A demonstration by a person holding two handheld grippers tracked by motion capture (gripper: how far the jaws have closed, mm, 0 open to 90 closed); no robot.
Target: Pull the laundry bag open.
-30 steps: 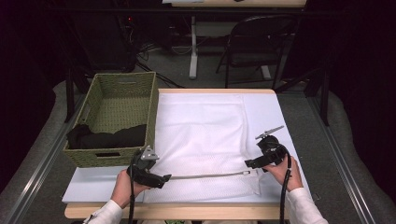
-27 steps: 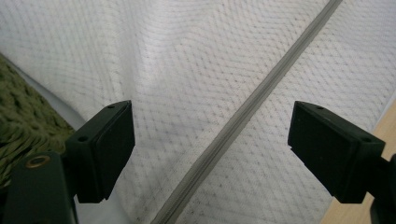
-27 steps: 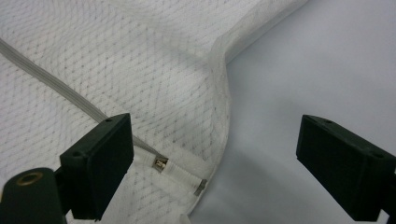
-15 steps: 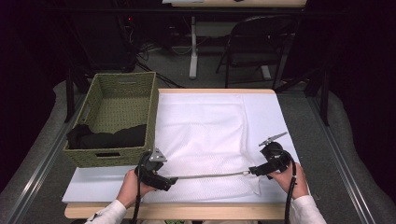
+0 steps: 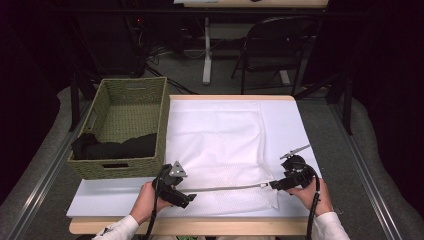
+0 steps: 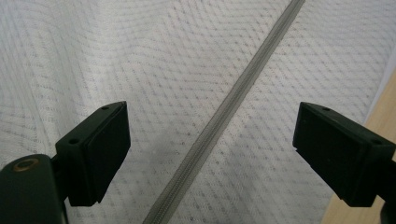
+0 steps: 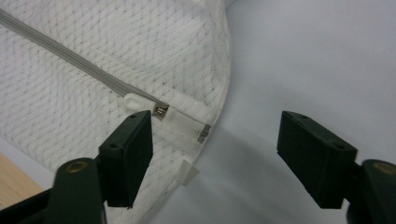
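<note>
White mesh bag lies at frame centre, its grey zipper running lower middle; left gripper released, straddling the zipper; right gripper, jaws just closing, unclenched over the zipper's end.

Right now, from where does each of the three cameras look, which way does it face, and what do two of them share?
High view: sits above the person's side, faces forward and down on the table; shows both hands, left gripper, right gripper, mesh bag, basket.
Left gripper view: looks down along its own open jaws onto the zipper.
Right gripper view: looks along its own jaws, which have just been closing, at the zipper end.
Shared: all show the grey zipper on white mesh.
</note>
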